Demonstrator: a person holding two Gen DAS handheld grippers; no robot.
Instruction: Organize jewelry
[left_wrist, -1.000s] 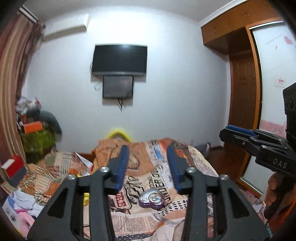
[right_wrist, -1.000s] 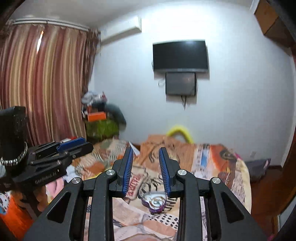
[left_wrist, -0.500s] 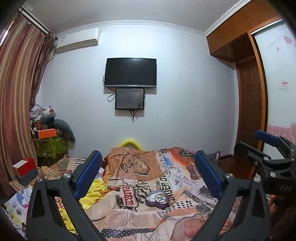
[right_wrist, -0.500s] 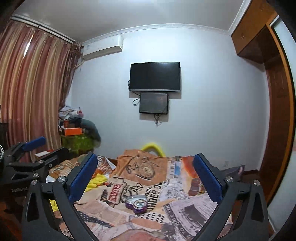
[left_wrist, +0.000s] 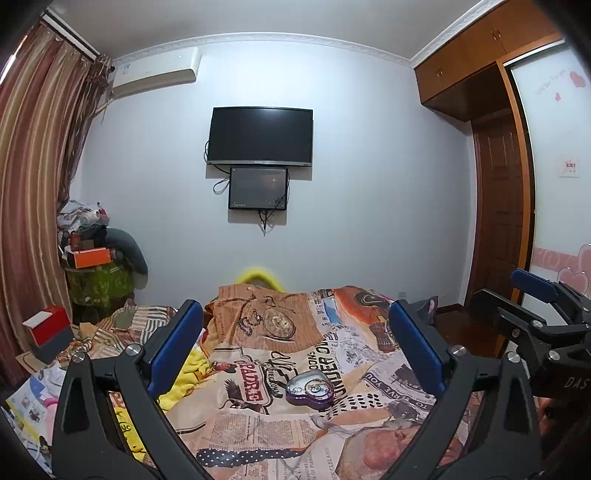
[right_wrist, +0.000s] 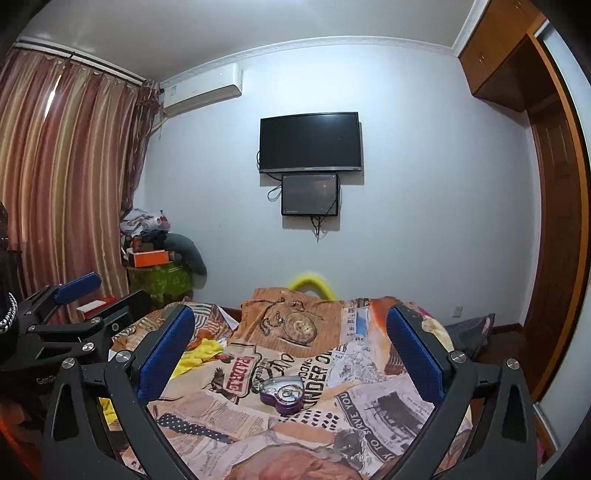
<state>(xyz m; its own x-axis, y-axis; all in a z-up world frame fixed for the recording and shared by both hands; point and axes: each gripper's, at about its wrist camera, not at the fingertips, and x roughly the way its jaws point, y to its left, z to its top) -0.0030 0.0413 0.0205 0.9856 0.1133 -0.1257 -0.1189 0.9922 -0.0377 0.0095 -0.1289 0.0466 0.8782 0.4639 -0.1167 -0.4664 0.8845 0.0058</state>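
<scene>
A bed covered by a newsprint-patterned bedspread fills the lower half of both views, its far edge near a pale wall. The left gripper and right gripper hover above it, each with jaws spread wide and grasping nothing. Open bedspread lies all around a purple heart-shaped jewelry box, which sits between each gripper's fingers, well apart from them. Through its clear top, small rings or chains show, too tiny to identify. The right gripper's body is cut off at the left view's edge.
</scene>
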